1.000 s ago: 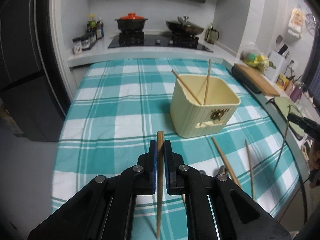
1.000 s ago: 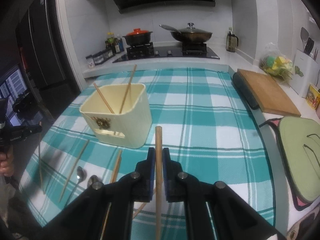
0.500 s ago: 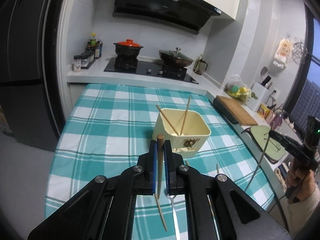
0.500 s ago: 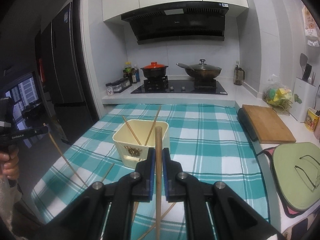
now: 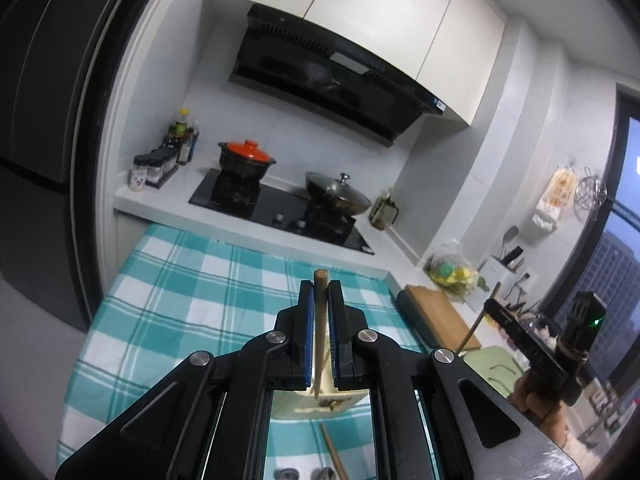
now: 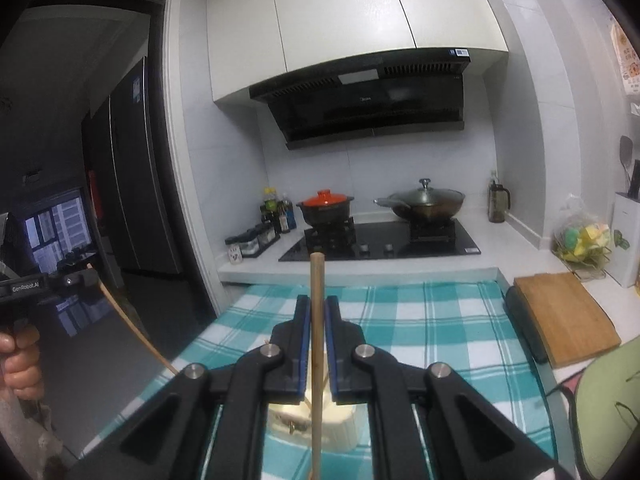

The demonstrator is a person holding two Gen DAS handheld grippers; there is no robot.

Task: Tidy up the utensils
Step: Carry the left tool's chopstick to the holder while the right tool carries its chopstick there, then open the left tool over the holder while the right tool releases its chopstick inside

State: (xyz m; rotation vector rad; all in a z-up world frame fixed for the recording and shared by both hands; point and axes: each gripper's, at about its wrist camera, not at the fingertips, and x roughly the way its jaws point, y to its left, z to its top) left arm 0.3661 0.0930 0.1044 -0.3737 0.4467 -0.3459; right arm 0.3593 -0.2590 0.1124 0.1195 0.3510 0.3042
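Above the checked tabletop [image 6: 420, 320]: left hand-held gripper [image 5: 319, 300] and right hand-held gripper [image 6: 316, 312] each clamping one chopstick [image 5: 320, 332], nearing cream utensil holder [image 6: 340, 428]; some chopsticks already inside, another chopstick [image 5: 334, 456] and spoons [image 5: 306, 474] awaiting collection.

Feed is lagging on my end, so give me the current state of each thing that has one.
left gripper: shut on left chopstick
right gripper: shut on right chopstick
cream holder: upright on the cloth
clay pot: lid on
wok: lid on
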